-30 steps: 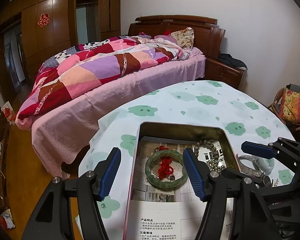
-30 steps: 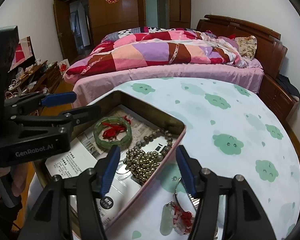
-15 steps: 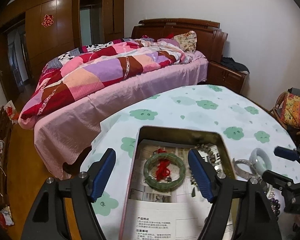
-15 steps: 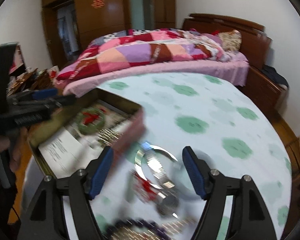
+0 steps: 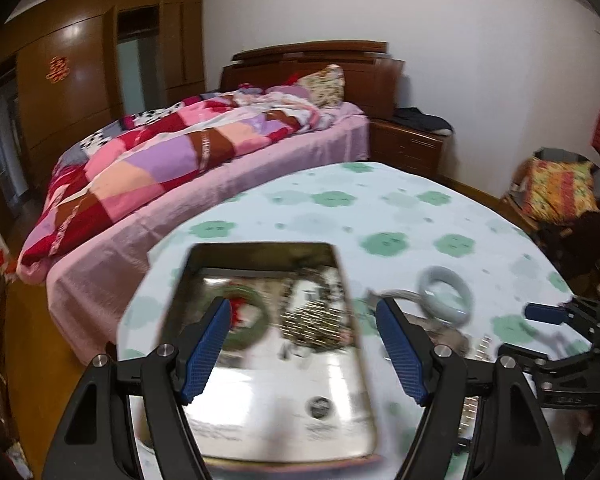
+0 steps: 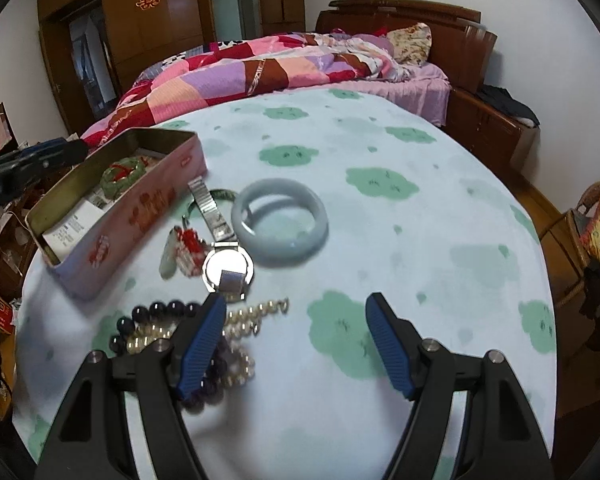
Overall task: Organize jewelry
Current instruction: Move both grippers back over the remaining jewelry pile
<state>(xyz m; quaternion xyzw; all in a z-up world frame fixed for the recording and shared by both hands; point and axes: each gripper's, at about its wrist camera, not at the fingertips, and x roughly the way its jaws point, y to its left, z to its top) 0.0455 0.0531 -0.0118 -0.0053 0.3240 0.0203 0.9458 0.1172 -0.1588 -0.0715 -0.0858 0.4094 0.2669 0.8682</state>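
On the round table (image 6: 380, 240) with its cloud-print cloth, I have my right gripper (image 6: 296, 344) hovering low with its fingers spread wide and nothing between them. The pale bangle (image 6: 281, 222) lies flat ahead of that gap, apart from both pads. A steel watch (image 6: 227, 266) rests just beside the bangle on its left, its face just ahead of my left pad's tip, and a red-tasselled pendant (image 6: 180, 246) sits just left of the watch. A heap of dark beads and pearls (image 6: 188, 332) lies under and around my left pad. The pink tin (image 6: 140, 208) stands at the left of this cluster, holding a green bangle (image 6: 122, 174) wound with red thread on printed paper. My left gripper (image 5: 304, 348) hangs over the tin (image 5: 352, 360), fingers also wide apart and empty; that view is blurred, but I can make out the green bangle (image 5: 256, 324) by the left pad and a pile of small metal beads (image 5: 312, 324) between the pads. The pale bangle (image 5: 446, 294) shows outside the tin, beyond the right pad.
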